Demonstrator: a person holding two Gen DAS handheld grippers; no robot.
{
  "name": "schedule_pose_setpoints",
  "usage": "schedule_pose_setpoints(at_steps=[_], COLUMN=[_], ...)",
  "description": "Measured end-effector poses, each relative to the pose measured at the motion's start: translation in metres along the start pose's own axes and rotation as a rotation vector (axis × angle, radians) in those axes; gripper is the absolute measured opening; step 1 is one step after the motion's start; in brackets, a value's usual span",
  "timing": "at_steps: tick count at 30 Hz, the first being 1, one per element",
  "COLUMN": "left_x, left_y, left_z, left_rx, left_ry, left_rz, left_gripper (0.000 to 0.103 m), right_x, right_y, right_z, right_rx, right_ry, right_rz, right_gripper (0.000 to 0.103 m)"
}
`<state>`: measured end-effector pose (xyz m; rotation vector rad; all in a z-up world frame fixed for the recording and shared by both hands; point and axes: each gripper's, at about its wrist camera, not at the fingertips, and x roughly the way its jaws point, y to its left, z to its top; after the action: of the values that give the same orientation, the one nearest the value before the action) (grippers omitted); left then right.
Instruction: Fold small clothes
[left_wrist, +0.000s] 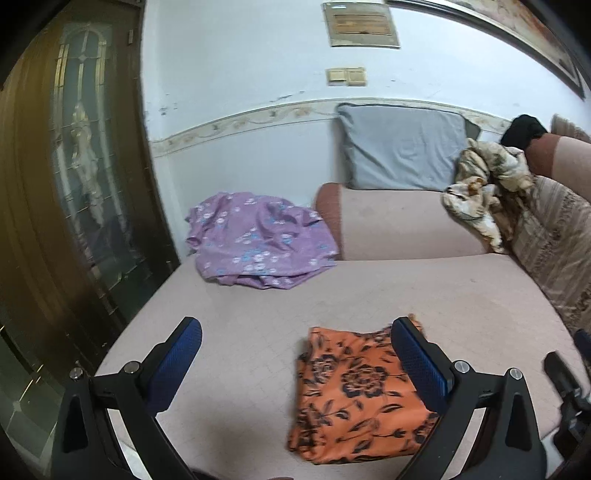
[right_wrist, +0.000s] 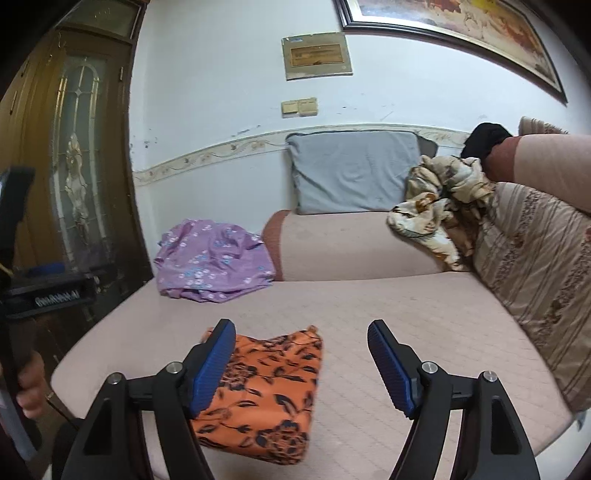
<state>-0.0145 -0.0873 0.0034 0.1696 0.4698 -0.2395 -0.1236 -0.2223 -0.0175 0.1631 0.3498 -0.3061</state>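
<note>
An orange cloth with dark flowers (left_wrist: 354, 398) lies folded near the front edge of the pink mattress (left_wrist: 258, 306). It also shows in the right wrist view (right_wrist: 266, 395). My left gripper (left_wrist: 295, 350) is open and empty above it, its right finger over the cloth's right side. My right gripper (right_wrist: 301, 354) is open and empty, its left finger over the cloth's left side. A crumpled purple flowered garment (left_wrist: 258, 240) lies at the far left of the mattress, also in the right wrist view (right_wrist: 212, 266).
A grey pillow (left_wrist: 402, 147) leans on the wall behind a pink bolster (left_wrist: 402, 221). A crumpled cream printed cloth (left_wrist: 480, 192) and striped bedding (right_wrist: 535, 280) lie at the right. A wooden door (left_wrist: 74, 166) stands at the left. The left gripper's body (right_wrist: 44, 291) shows at the left.
</note>
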Motion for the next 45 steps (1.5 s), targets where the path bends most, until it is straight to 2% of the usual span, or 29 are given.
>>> schedule_pose_setpoints(at_steps=[5, 11, 22, 30, 37, 40, 45], left_x=[-0.004, -0.024, -0.021, 0.001, 0.012, 0.014, 0.029], left_y=[-0.041, -0.09, -0.154, -0.173, -0.166, -0.156, -0.116], left_z=[0.013, 0.022, 0.029, 0.036, 0.038, 0.034, 0.017], left_rx=[0.042, 0.074, 0.132, 0.129, 0.163, 0.172, 0.153], left_ry=[0.046, 0.002, 0.006, 0.033, -0.028, -0.045, -0.056], left_rz=[-0.093, -0.213, -0.288, -0.25, -0.18, -0.179, -0.164], left_gripper=[0.102, 0.102, 0.102, 0.102, 0.102, 0.102, 0.102], right_x=[-0.008, -0.027, -0.05, -0.055, -0.041, -0.024, 0.018], right_y=[-0.026, -0.071, -0.136, -0.157, -0.157, -0.155, -0.136], right_z=[-0.006, -0.007, -0.012, -0.007, -0.007, -0.01, -0.019], right_rx=[-0.002, 0.022, 0.102, 0.12, 0.115, 0.155, 0.184], right_ry=[-0.006, -0.037, -0.046, -0.041, -0.035, -0.009, 0.079], right_rz=[-0.031, -0.098, -0.189, -0.21, -0.208, -0.174, -0.136], right_gripper=[0.077, 0.077, 0.078, 0.078, 0.078, 0.078, 0.078])
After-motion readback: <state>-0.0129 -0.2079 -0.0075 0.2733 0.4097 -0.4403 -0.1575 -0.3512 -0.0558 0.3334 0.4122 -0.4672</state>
